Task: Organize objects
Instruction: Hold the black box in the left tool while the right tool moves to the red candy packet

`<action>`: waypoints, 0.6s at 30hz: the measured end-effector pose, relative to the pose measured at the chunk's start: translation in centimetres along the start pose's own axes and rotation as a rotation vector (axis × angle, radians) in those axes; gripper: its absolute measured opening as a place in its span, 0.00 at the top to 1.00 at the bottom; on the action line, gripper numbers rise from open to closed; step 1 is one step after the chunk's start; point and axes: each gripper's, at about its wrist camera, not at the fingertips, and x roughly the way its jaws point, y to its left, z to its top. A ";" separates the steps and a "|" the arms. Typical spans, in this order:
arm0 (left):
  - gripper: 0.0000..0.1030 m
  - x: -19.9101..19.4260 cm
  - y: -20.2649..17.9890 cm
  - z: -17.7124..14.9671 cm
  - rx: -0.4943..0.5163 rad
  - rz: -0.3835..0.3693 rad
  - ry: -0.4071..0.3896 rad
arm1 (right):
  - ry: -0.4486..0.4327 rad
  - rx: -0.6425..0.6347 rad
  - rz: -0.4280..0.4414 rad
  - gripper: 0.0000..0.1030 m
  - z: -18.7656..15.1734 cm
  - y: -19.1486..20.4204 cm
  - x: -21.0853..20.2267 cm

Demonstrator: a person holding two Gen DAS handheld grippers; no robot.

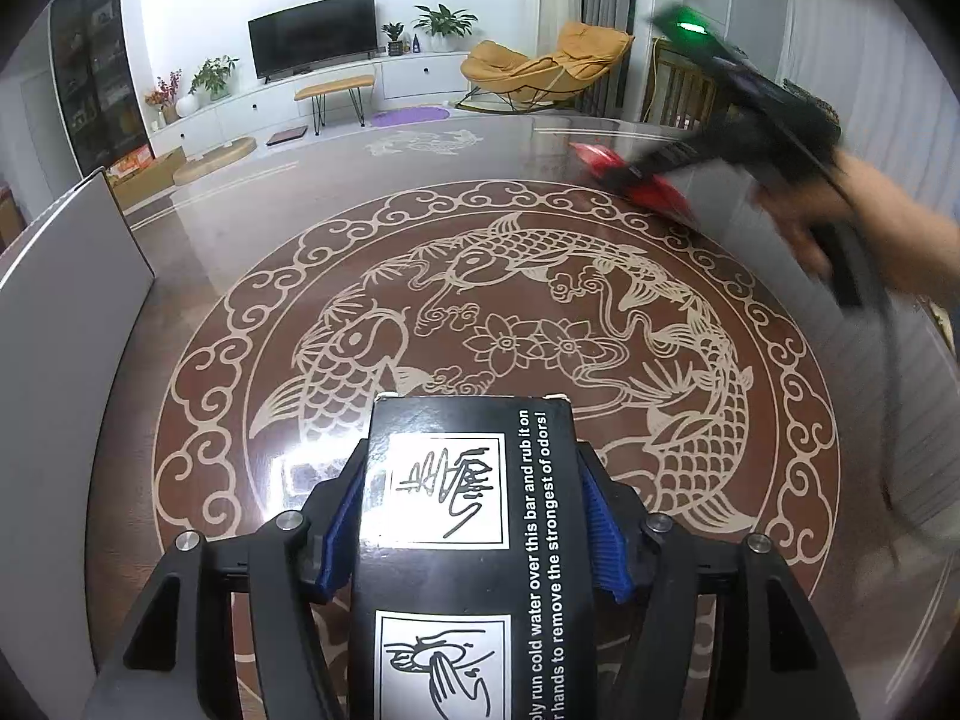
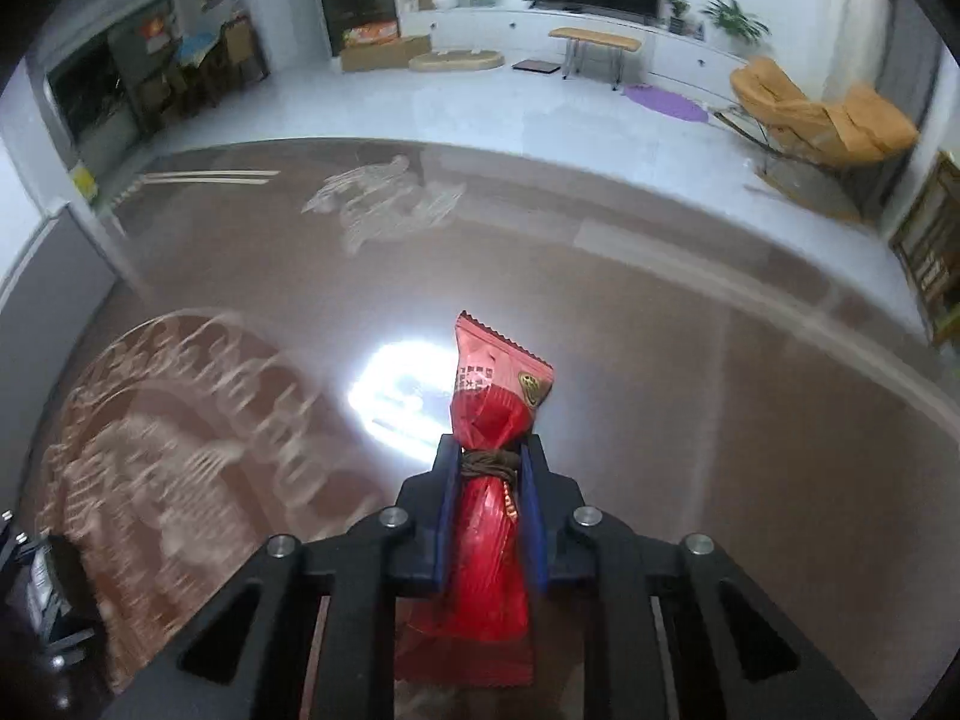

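My left gripper (image 1: pixel 471 468) is shut on a black box (image 1: pixel 468 540) with white hand-washing pictures and white print; its blue pads (image 1: pixel 603 534) press both long sides. The box hangs low over the brown table (image 1: pixel 540 276) with its fish pattern. My right gripper (image 2: pixel 489 450) is shut on a red snack packet (image 2: pixel 489 420) tied at the waist with brown string; the packet's serrated end sticks out past the fingertips. In the left wrist view that right gripper (image 1: pixel 630 171) shows blurred at the far right of the table, with the red packet (image 1: pixel 651 189) and a person's hand (image 1: pixel 804 222) holding it.
A grey upright panel (image 1: pixel 66 312) stands along the table's left side. Beyond the table's far edge lie a living-room floor, a TV (image 1: pixel 312 39) on a white cabinet, a small bench (image 1: pixel 333 87) and an orange rocking chair (image 1: pixel 540 69). A dark cable (image 1: pixel 888 396) hangs from the right hand.
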 end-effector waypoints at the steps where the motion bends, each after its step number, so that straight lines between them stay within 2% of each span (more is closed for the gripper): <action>1: 0.40 0.0 0.0 0.0 0.001 0.002 0.000 | -0.013 0.003 -0.020 0.81 -2.2 1.4 -1.2; 5: 0.40 -0.9 -0.2 -1.2 -0.061 0.001 -0.005 | -0.063 0.064 -0.046 0.80 -11.1 6.7 -6.5; 8: 0.39 -2.7 -1.1 -3.6 -0.048 0.005 -0.003 | -0.089 0.113 -0.061 0.80 -17.5 10.4 -10.3; 11: 0.38 -4.8 -1.9 -6.6 -0.042 0.009 -0.003 | -0.114 0.150 -0.078 0.80 -22.2 13.0 -12.9; 13: 0.30 -5.8 -2.2 -7.9 -0.048 0.022 0.000 | -0.125 0.158 -0.099 0.75 -23.8 13.8 -13.9; 14: 0.20 -5.9 -2.2 -8.2 -0.053 0.029 0.006 | -0.128 0.148 -0.106 0.62 -24.2 14.2 -14.1; 15: 0.15 -5.8 -2.2 -8.4 -0.061 0.036 0.015 | -0.125 0.140 -0.106 0.46 -24.3 14.3 -14.1; 16: 0.14 -5.8 -2.1 -8.4 -0.066 0.040 0.020 | -0.112 0.131 -0.115 0.40 -24.4 14.5 -13.9; 18: 0.05 -5.3 -2.2 -8.2 -0.067 0.046 0.036 | -0.103 0.115 -0.121 0.28 -24.3 14.8 -13.8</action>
